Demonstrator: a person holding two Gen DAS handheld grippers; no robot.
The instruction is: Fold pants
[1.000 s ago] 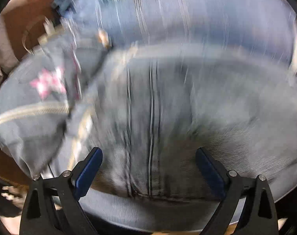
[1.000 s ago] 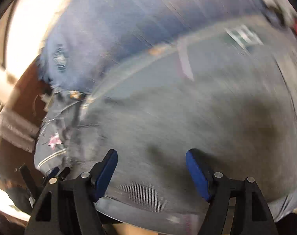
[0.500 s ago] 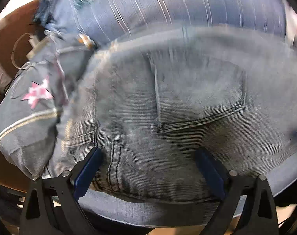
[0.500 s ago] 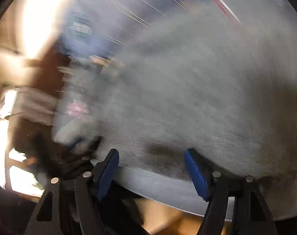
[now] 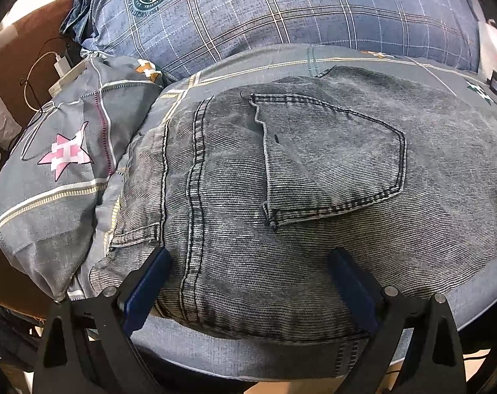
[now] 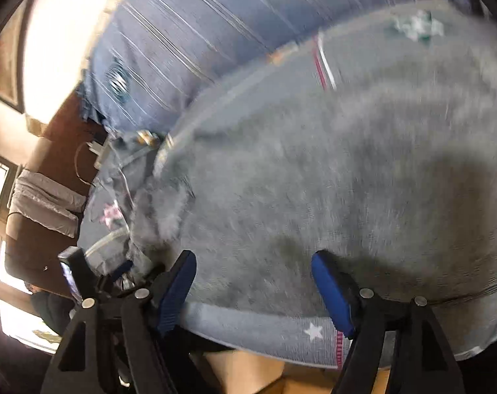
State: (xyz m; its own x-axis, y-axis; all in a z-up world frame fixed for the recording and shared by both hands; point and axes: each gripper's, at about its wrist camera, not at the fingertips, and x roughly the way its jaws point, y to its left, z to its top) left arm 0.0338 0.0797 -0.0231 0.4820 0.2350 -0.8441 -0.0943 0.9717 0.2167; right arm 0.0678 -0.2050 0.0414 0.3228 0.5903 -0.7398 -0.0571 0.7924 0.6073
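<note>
Grey-black jeans (image 5: pixel 281 197) lie spread on a bed, back pocket (image 5: pixel 333 164) facing up, waistband edge toward the bed's near edge. My left gripper (image 5: pixel 248 275) is open and empty, its blue pads on either side of the jeans' near edge, just above the cloth. In the blurred right wrist view the jeans (image 6: pixel 314 180) fill the middle. My right gripper (image 6: pixel 253 282) is open and empty over the jeans' near edge. The left gripper also shows in the right wrist view (image 6: pixel 94 275) at the lower left.
The bed has a grey patterned sheet (image 5: pixel 330 354). A grey pillow with a pink star (image 5: pixel 64 154) lies left of the jeans. A blue plaid pillow (image 5: pixel 281 10) is behind. A charger and cable (image 5: pixel 61 65) sit on a brown surface at far left.
Both grippers have pulled back toward the bed's near edge, bringing the back pocket and then the bed's edge into view. Both stayed open and empty.
</note>
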